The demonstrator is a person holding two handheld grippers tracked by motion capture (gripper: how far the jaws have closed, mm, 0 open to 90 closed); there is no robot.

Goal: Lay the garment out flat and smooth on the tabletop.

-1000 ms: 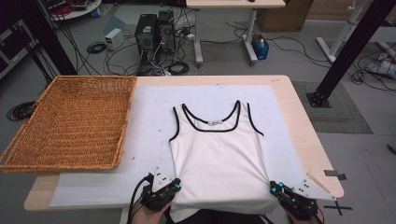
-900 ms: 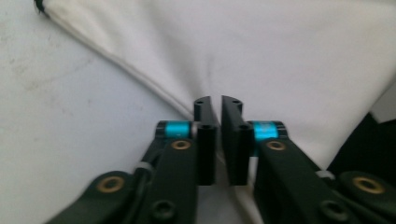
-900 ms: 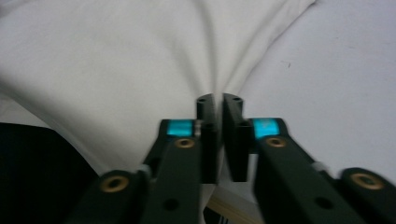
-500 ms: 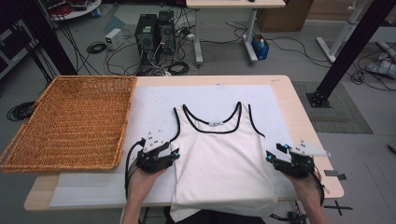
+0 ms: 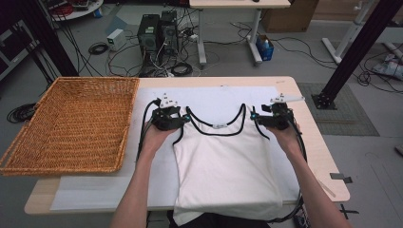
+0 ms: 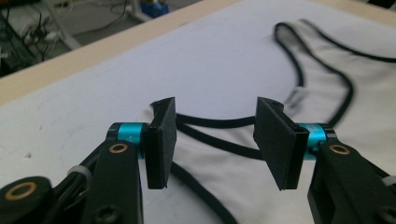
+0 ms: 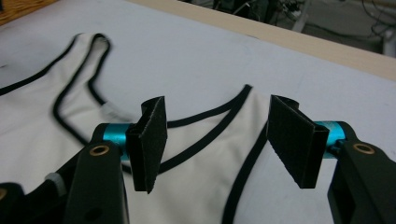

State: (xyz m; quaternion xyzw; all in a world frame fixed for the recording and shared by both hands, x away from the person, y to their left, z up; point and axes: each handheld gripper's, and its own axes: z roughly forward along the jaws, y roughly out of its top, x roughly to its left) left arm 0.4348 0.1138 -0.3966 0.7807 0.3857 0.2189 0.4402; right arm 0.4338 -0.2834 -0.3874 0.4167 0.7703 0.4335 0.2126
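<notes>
White tank top point(image 5: 225, 161) with black trim lies flat and face up on the white sheet point(image 5: 95, 190) that covers the desk point(image 5: 311, 142), its hem hanging over the near edge toward us and its two shoulder straps pointing to the far side. We hold the left gripper point(image 5: 179, 118) at the left strap point(image 6: 219, 123) and the right gripper point(image 5: 260, 118) at the right strap point(image 7: 210, 119) — each sits low over the cloth at its own top corner of the garment. In the left gripper view the jaws stand wide apart with the black-edged strap lying between and beyond them, nothing pinched. In the right gripper view the jaws are likewise spread wide, the strap and armhole trim showing in the gap, nothing held. Whether the jaw tips touch the fabric we cannot tell. Left of the sheet a wicker basket point(image 5: 71, 130) rests on the desk's left end — well apart from the tank top. Beyond the desk, on the floor, stand computer towers point(image 5: 157, 31) among loose cables point(image 5: 119, 52).
</notes>
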